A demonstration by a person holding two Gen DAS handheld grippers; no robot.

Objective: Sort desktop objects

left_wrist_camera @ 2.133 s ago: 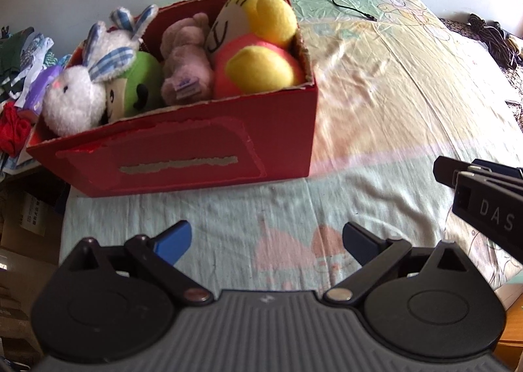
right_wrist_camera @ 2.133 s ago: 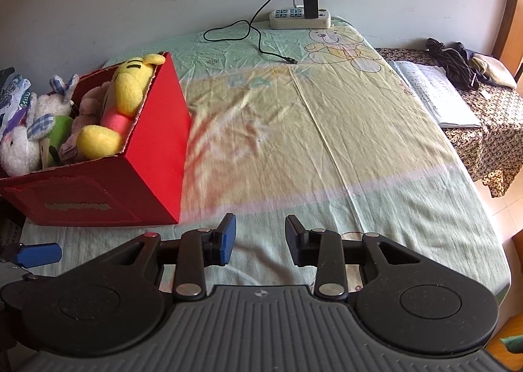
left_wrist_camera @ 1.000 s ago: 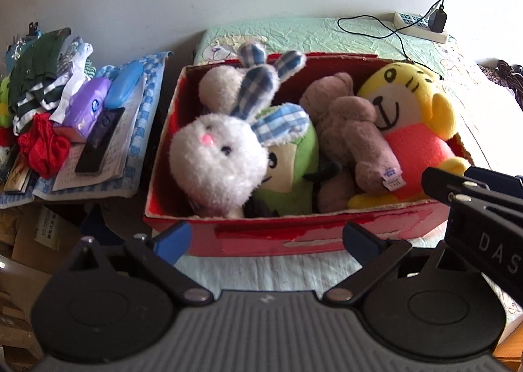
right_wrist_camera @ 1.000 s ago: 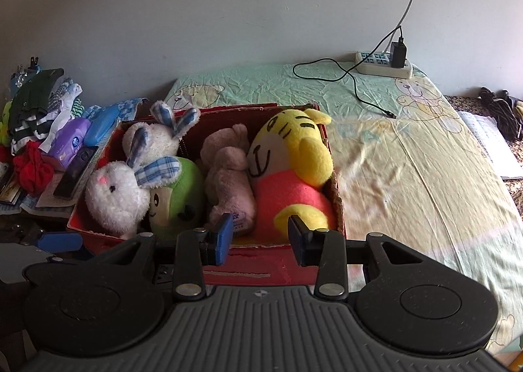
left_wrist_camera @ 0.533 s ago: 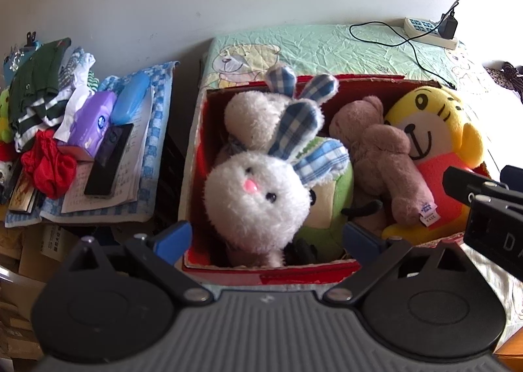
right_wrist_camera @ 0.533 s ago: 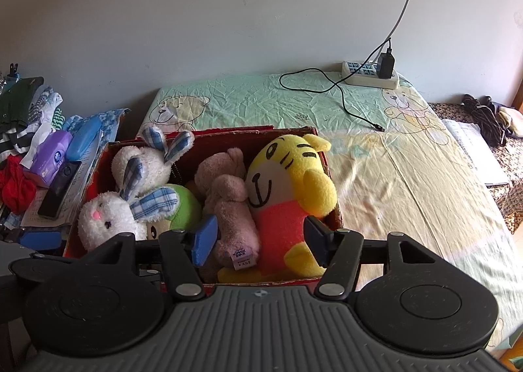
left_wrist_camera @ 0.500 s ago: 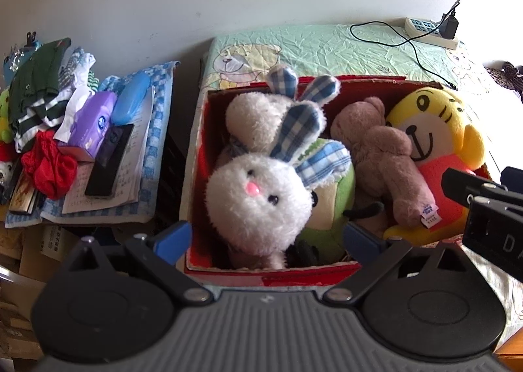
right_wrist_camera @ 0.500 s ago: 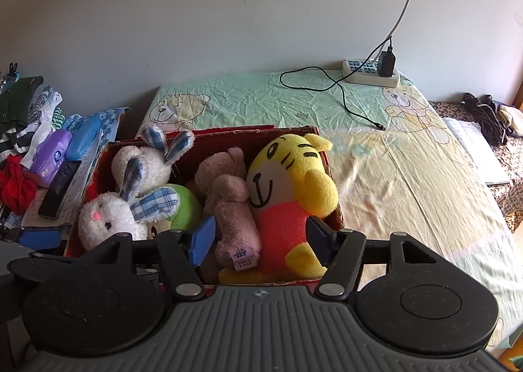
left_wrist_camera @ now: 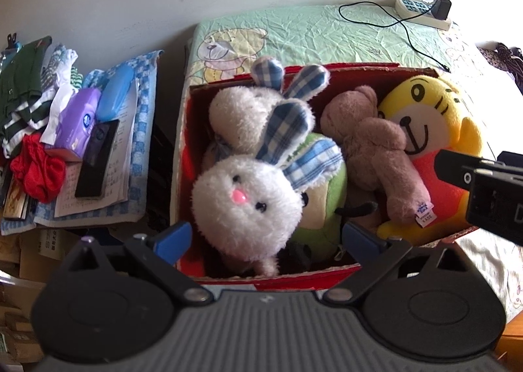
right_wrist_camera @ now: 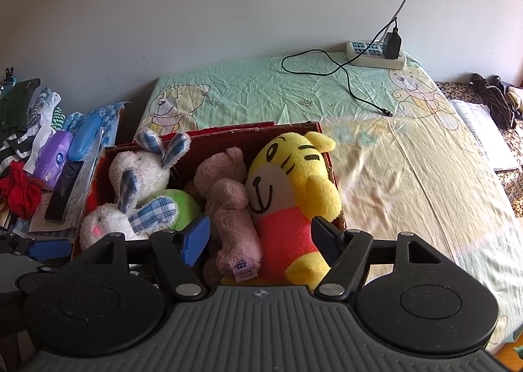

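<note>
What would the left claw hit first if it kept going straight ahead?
Most likely the white rabbit toy, which sits between the open left claw fingers in the red box; depth is unclear.

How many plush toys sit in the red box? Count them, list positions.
5: front white bunny, second bunny behind it, green plush beneath, brown bear in the middle, yellow tiger rightmost. More may be hidden.

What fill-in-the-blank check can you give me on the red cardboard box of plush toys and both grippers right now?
1. The yellow tiger plush wears a ____ shirt.
2. Both the left gripper and the right gripper have jaws that are ____.
3. The white bunny plush has ears of blue ____ fabric.
4. The red cardboard box holds ____ white bunnies.

Missing words: red; open; checked; two
</note>
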